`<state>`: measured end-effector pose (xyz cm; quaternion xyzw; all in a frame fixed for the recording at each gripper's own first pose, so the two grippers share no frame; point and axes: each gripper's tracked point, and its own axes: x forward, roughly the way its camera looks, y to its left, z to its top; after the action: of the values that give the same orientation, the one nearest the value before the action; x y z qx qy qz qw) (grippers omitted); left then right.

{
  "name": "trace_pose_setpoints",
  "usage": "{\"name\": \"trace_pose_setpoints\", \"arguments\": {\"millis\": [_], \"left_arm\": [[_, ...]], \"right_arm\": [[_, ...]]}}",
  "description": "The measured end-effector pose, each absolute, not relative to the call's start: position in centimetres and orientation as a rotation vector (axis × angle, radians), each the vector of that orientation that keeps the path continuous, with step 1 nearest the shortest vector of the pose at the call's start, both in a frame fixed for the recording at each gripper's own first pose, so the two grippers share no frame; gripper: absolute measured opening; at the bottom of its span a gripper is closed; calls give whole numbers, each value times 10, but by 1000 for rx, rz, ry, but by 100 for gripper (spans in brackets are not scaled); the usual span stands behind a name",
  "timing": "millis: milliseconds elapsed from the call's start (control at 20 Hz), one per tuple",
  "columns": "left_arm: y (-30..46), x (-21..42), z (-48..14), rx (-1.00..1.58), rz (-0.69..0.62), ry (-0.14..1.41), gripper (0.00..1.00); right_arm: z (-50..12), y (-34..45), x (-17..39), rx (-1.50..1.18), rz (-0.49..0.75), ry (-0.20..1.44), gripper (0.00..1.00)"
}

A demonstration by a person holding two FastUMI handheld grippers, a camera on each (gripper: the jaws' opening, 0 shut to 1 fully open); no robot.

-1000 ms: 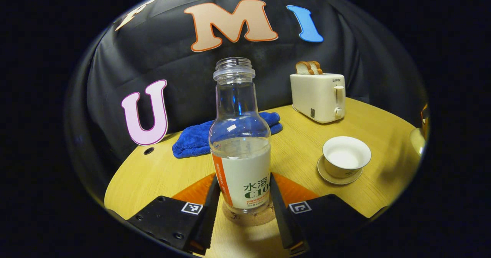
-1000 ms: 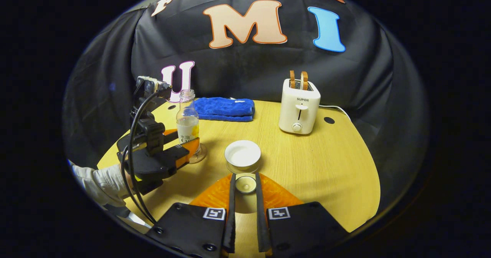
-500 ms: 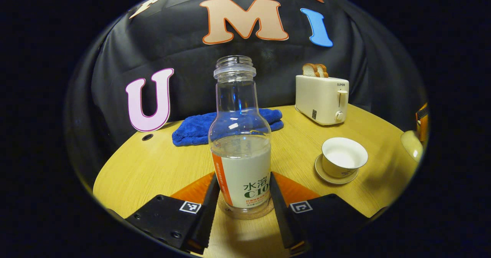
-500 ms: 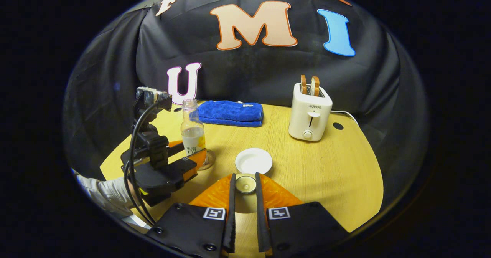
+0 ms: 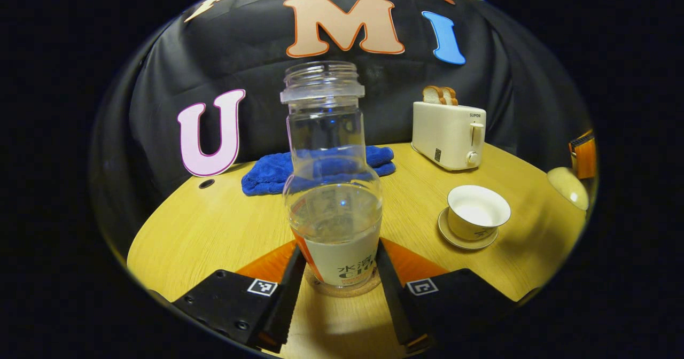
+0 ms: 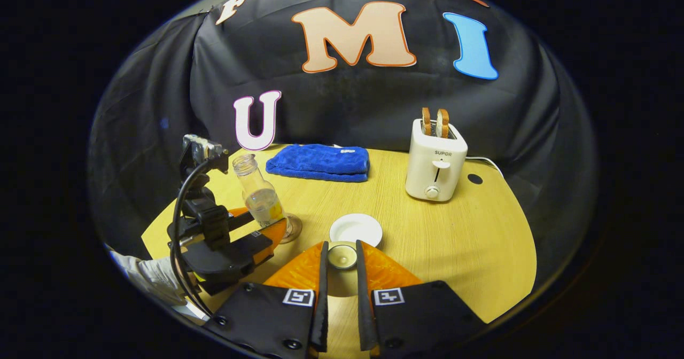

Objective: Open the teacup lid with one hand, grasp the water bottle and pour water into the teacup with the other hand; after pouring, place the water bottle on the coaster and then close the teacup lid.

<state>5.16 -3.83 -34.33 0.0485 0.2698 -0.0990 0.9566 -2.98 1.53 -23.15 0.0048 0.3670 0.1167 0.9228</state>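
When read from the left edge of the desk (image 5: pixel 214 231), shows first the left hand-held gripper (image 5: pixel 339 252) clenched on the water bottle (image 5: pixel 331 188), with a finger pressed to each side of the label. Grips low, probably to leave the uncapped neck free and to steady the weight of the water near the base. Tips the bottle back toward its holder, neck leaning away from the cup, base on or just over the cork coaster (image 5: pixel 347 290); cannot tell whether it sits flat. Reads as the set-down after pouring, with release not yet made.

Behind, passes a folded blue towel (image 5: pixel 262 174) and, further right, a toaster (image 5: pixel 449 134) with two slices up, both well apart from the work and seemingly no part of it.

Right of the bottle, finds the teacup (image 5: pixel 475 215) on its saucer (image 5: pixel 465 241), uncovered, near the coaster but apart from it. Cannot tell from the pale inside whether water is in it.

Farthest right, has the right hand-held gripper (image 6: pixel 340 249) grasping the teacup lid (image 6: pixel 342 256) between both fingers, parked just short of the cup, presumably to be lowered back on with little travel. Calls next for opening the left fingers only once the bottle is upright; otherwise risks a topple and a spill from the open neck.
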Motion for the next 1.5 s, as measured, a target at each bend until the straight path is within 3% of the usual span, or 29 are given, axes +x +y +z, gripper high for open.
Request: {"name": "trace_pose_setpoints", "arguments": {"millis": [200, 250, 350, 400, 600, 650, 950, 1000, 1100, 1500], "left_arm": [[-33, 41, -343, 93, -197, 558, 78], [-34, 39, -342, 95, -199, 556, 92], [-30, 33, -336, 108, -199, 553, 97], [-30, 29, -333, 111, -201, 555, 97], [-22, 13, -311, 128, -199, 533, 98], [-20, 9, -305, 133, -197, 527, 94], [-2, -12, -270, 152, -144, 485, 97], [1, -15, -265, 155, -136, 479, 97], [7, -20, -256, 158, -115, 468, 97], [26, -40, -239, 143, -49, 463, 97]], "right_arm": [[-232, 16, -22, 9, 240, 746, 26], [-234, 16, -19, 8, 238, 744, 26], [-238, 16, -13, 3, 238, 740, 26], [-240, 16, -9, 3, 239, 738, 29], [-249, 19, 11, 18, 238, 724, 27], [-251, 20, 16, 21, 237, 720, 26], [-275, 17, 45, -27, 233, 696, 26], [-279, 17, 45, -37, 236, 697, 29], [-286, 20, 50, -48, 240, 696, 24], [-313, 31, 58, -81, 258, 702, 27]]}}
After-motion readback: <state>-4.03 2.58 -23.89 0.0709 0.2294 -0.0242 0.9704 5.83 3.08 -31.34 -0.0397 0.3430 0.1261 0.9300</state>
